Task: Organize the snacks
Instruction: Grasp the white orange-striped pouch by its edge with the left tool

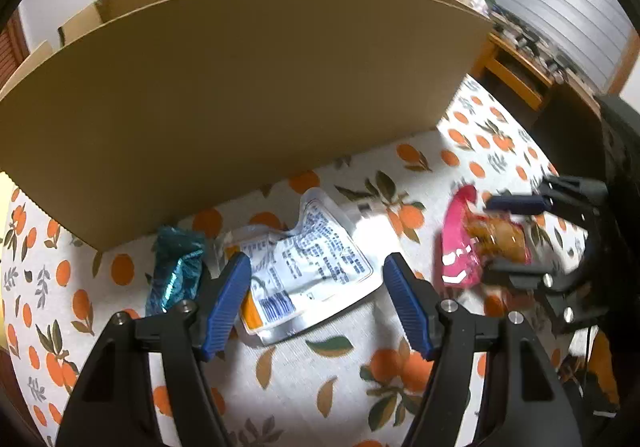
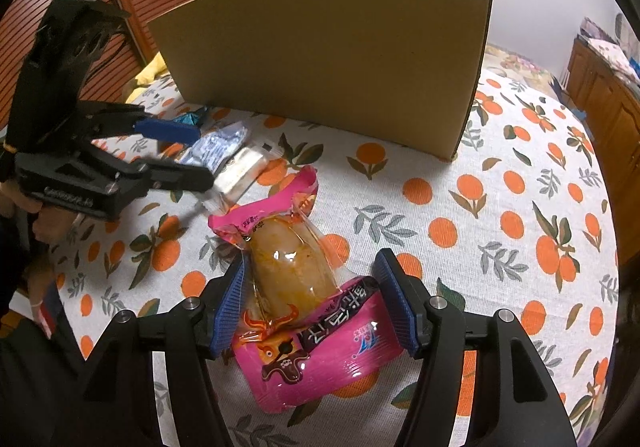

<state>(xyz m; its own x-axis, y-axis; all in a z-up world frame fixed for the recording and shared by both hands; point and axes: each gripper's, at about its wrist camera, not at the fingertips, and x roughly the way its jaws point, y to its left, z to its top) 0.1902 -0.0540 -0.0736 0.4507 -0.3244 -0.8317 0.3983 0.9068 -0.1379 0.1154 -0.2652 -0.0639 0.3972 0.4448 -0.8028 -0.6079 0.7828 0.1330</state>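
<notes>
Both wide open — right gripper (image 2: 310, 301) straddling pink snack pouch (image 2: 316, 347)

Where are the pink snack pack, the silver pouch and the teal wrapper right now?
pink snack pack (image 2: 320, 347): right wrist view, on its printed pink lower half.
silver pouch (image 1: 312, 263): left wrist view, on its printed back panel.
teal wrapper (image 1: 176, 267): left wrist view, on its crinkled middle.

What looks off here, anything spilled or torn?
Nothing spilled or torn. The silver pouch lies creased, print side up; the pink snack pack lies skewed between the open right gripper fingers, beside the cardboard box.
</notes>
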